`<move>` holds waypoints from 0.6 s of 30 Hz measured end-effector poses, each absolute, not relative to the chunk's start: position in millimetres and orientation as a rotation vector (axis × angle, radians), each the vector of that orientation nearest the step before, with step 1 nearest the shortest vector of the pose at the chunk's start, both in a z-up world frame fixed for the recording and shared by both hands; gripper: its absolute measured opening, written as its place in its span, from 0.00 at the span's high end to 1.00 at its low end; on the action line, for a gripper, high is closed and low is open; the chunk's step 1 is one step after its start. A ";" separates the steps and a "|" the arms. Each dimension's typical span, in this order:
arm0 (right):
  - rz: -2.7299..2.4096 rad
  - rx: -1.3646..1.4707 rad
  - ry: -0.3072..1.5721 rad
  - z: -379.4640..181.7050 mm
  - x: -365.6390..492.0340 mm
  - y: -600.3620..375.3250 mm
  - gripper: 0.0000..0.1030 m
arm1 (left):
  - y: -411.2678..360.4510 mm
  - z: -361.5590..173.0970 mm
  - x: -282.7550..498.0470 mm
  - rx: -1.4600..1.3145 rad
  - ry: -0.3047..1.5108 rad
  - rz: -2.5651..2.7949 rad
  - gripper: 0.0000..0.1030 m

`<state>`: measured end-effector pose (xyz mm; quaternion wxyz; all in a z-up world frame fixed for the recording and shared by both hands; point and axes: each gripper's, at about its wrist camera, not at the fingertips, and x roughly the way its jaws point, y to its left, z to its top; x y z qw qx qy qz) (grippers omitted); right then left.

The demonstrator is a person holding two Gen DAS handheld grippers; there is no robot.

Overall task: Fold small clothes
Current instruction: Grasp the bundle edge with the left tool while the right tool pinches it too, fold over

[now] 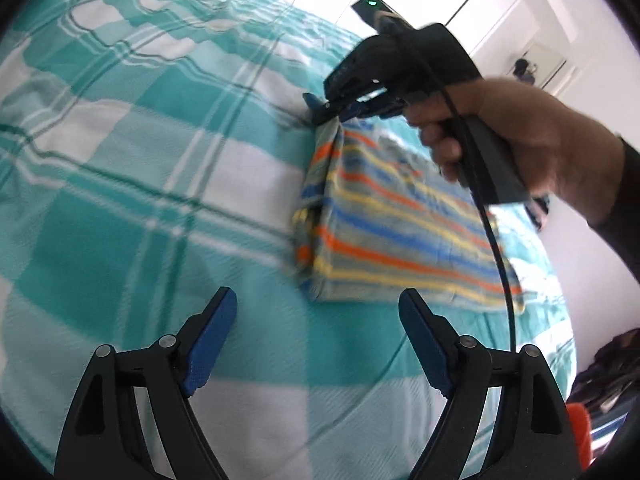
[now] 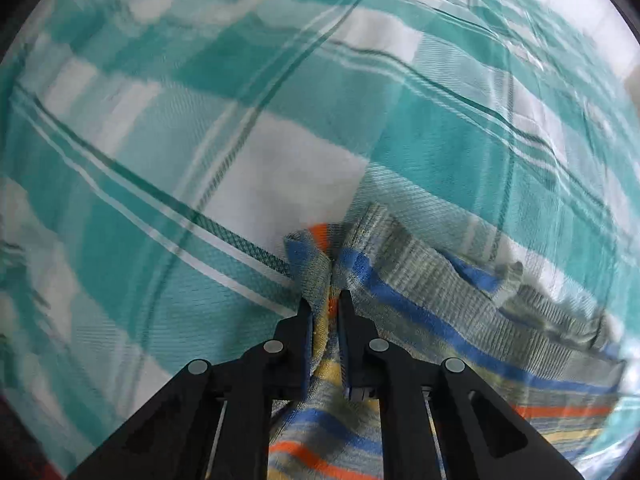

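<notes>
Right up close, the left gripper [image 1: 318,304] hangs with its blue-padded fingers [image 1: 208,344] spread wide, nothing between them, hovering over the bedspread [image 1: 140,168], a teal and white check covering the whole bed. Just beyond its tips lies the striped garment [image 1: 384,232], grey with orange, blue and yellow bands, folded into a rough rectangle and resting flat on the bedspread. Its near edge sits just ahead of the right-hand finger of the left gripper, not touching it.

Over at the garment's far corner, the right gripper [image 1: 320,110] comes down steeply from above, gripped by a hand [image 1: 520,144] with a dark sleeve at the wrist, and a black cable [image 1: 496,240] trails from the handle across the cloth. From the right wrist view the right gripper [image 2: 326,300] has its fingers pressed nearly together, and a bunched ridge of the striped garment [image 2: 420,300] is pinched between the pads, the cloth puckering up around the tips. The rest of the garment spreads away to the right in that view, lying on the bedspread [image 2: 240,168]. The pictures are a little blurred with motion.

In the background of the left wrist view stand white cupboard doors [image 1: 472,4].
</notes>
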<state>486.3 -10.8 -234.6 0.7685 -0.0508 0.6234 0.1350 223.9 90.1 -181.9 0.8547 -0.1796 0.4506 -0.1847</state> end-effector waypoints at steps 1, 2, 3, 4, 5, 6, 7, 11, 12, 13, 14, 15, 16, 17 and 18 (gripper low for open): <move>0.310 -0.093 1.347 -230.5 485.1 -17.9 0.89 | 86.2 -182.8 229.8 -0.376 0.950 -0.384 0.19; 0.330 -0.068 1.337 -226.6 483.9 -24.4 0.89 | 82.2 -184.7 236.2 -0.374 0.953 -0.385 0.18; 0.346 -0.046 1.331 -224.9 487.4 -32.0 0.89 | 74.8 -188.9 245.0 -0.356 0.972 -0.379 0.18; 0.364 -0.015 1.322 -220.5 485.5 -37.6 0.89 | 70.3 -191.5 250.1 -0.337 0.984 -0.365 0.18; 0.384 0.014 1.313 -216.3 484.0 -42.7 0.89 | 66.2 -193.2 254.5 -0.319 0.990 -0.352 0.18; 0.411 0.043 1.302 -209.8 481.4 -48.6 0.89 | 62.4 -193.8 257.0 -0.301 0.989 -0.338 0.20; 0.428 0.049 1.292 -204.3 478.4 -53.6 0.89 | 58.9 -192.2 258.5 -0.286 0.984 -0.330 0.33; 0.495 0.077 1.244 -172.3 470.4 -75.8 0.89 | 47.5 -177.8 257.2 -0.260 0.981 -0.353 0.96; 0.505 0.097 1.231 -163.5 466.6 -90.3 0.89 | 42.3 -165.9 251.2 -0.236 0.953 -0.351 0.96; 0.506 0.118 1.220 -156.0 467.1 -96.8 0.89 | 33.8 -152.0 245.1 -0.217 0.932 -0.358 0.96; 0.508 0.140 1.209 -150.4 464.7 -111.2 0.89 | 22.7 -135.3 237.2 -0.210 0.909 -0.375 0.96; 0.507 0.161 1.201 -146.8 463.9 -117.7 0.89 | 7.6 -117.3 228.3 -0.198 0.884 -0.400 0.96; 0.502 0.193 1.188 -141.4 460.5 -140.4 0.89 | -6.1 -104.1 222.6 -0.178 0.863 -0.422 0.96; 0.500 0.214 1.180 -141.1 460.4 -150.8 0.89 | -27.7 -87.7 214.2 -0.143 0.836 -0.454 0.96; 0.496 0.256 1.166 -137.2 455.6 -176.5 0.89 | -45.8 -77.5 208.4 -0.113 0.818 -0.480 0.96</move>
